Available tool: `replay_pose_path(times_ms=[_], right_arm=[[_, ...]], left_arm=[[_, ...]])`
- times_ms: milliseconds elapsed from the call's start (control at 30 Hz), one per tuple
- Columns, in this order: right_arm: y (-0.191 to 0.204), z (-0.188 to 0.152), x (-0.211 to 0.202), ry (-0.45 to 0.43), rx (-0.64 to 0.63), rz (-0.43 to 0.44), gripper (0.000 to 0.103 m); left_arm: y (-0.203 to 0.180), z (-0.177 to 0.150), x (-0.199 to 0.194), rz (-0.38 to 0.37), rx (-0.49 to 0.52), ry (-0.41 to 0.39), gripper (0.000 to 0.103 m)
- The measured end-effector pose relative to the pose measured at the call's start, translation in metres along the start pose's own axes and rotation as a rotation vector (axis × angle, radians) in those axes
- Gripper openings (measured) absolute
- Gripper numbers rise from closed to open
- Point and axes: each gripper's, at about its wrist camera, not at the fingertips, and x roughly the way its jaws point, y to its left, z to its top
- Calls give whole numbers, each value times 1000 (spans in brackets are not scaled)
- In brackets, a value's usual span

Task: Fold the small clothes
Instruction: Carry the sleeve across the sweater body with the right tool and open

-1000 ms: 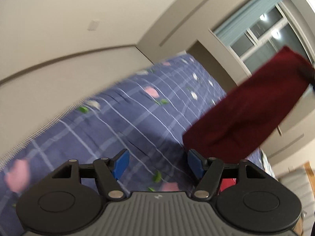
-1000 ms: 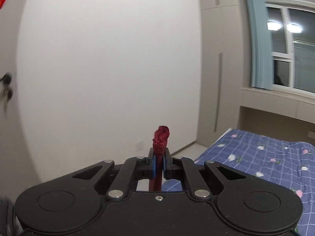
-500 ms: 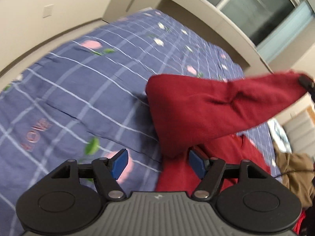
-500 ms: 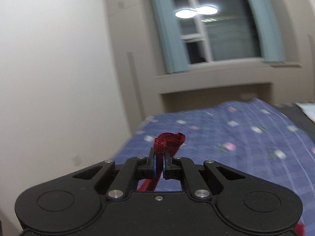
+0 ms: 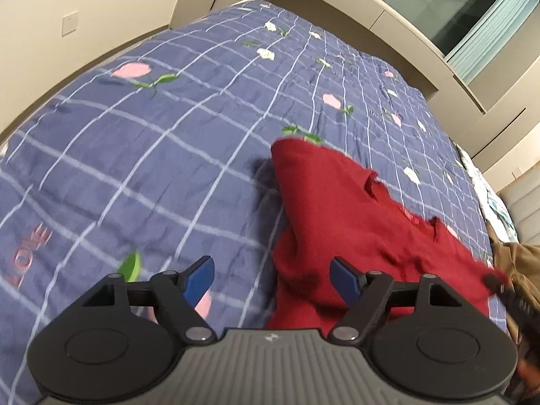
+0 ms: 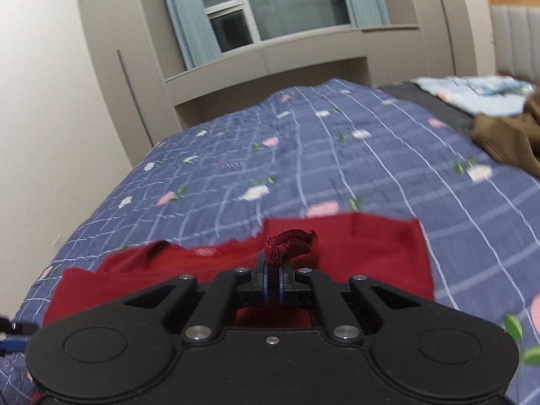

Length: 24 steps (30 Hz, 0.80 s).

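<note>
While pinched by right tool | red garment (crumpled) | on bedspread

The red garment, a second ago hanging high in the air from the right gripper, now lies spread low over the bedspread, while the left gripper opens wider, nothing between its jaws.

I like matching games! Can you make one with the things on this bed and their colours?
Things:
1. garment pinched in the right gripper
2. quilt
3. crumpled clothing near the headboard
4. left gripper finger pads

Colours:
A. brown
B. bright blue
C. dark red
D. purple-blue with white checks

Pairs: 1 garment C; 2 D; 3 clothing A; 4 pads B.
</note>
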Motion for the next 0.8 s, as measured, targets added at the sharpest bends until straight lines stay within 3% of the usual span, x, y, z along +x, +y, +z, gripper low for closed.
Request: replay_pose_path(times_ms=[100, 167, 233, 300, 333, 467, 500, 567, 633, 733, 800], right_arm=[[-10, -7, -1, 42, 21, 10, 9], [-18, -14, -8, 70, 19, 25, 20], [-27, -18, -14, 83, 39, 41, 43], [-38, -17, -16, 81, 99, 56, 58], [-42, -14, -16, 82, 122, 59, 59], [-52, -2, 3, 121, 152, 66, 57], [-50, 1, 10, 140, 143, 56, 52], [-45, 2, 20, 155, 110, 51, 40], [-36, 4, 23, 156, 60, 36, 13], [-27, 5, 17, 133, -5, 13, 11], [-22, 8, 4, 82, -52, 7, 10]], left_arm=[[2, 15, 14, -19, -16, -5, 83], [3, 28, 27, -36, -26, 6, 83], [3, 38, 41, -49, -22, 19, 84], [3, 46, 53, -54, -22, 37, 84], [3, 51, 59, -60, -23, 48, 83], [0, 63, 78, -79, -14, 79, 75], [-1, 65, 81, -81, -14, 84, 72], [-4, 67, 85, -94, -9, 97, 51], [-10, 68, 85, -101, 4, 102, 34], [-25, 68, 79, -79, 68, 78, 14], [-40, 67, 70, -56, 140, 41, 12]])
